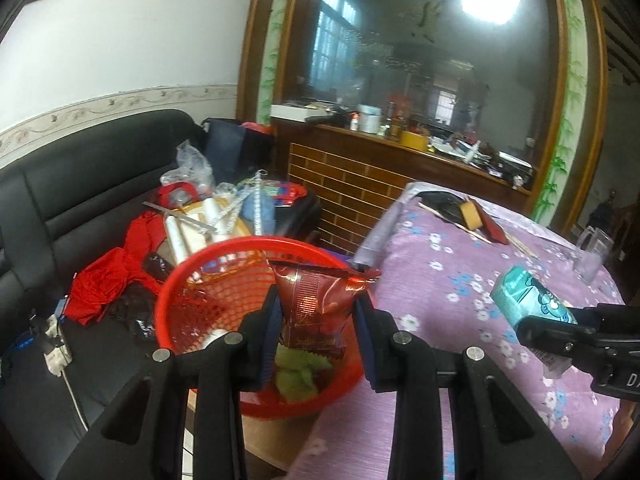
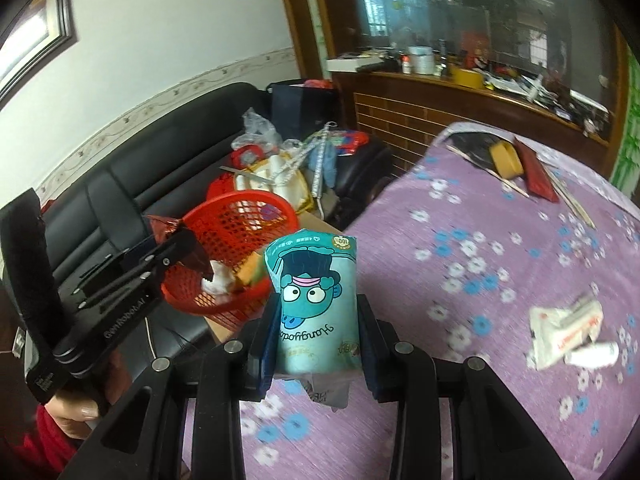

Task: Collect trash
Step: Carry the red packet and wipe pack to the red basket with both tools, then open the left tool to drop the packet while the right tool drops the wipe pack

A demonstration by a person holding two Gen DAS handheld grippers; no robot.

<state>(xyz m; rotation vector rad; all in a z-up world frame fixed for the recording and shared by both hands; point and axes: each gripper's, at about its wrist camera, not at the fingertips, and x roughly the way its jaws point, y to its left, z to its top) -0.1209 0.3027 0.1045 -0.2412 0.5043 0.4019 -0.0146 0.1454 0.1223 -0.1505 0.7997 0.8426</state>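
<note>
Trash: left gripper (image 1: 316,312) clamps red snack bag (image 1: 316,304) over red basket (image 1: 176,280); right gripper (image 2: 318,328) grips teal packet (image 2: 316,300). Next prob. release bag into basket.

A lived-in family home, seen in its sitting and dining room: a black leather sofa (image 2: 132,184) heaped with bags, cloth and rolls stands against a white wall trimmed with a vine-pattern border (image 1: 120,100). A table (image 2: 500,248) wears a purple flowered cloth. Behind it, a wooden sideboard (image 1: 360,176) crowded with jars, tins and boxes sits under a large mirror (image 1: 420,40) framed with painted bamboo, which reflects windows. A red mesh basket (image 1: 192,280) holds household scraps.
</note>
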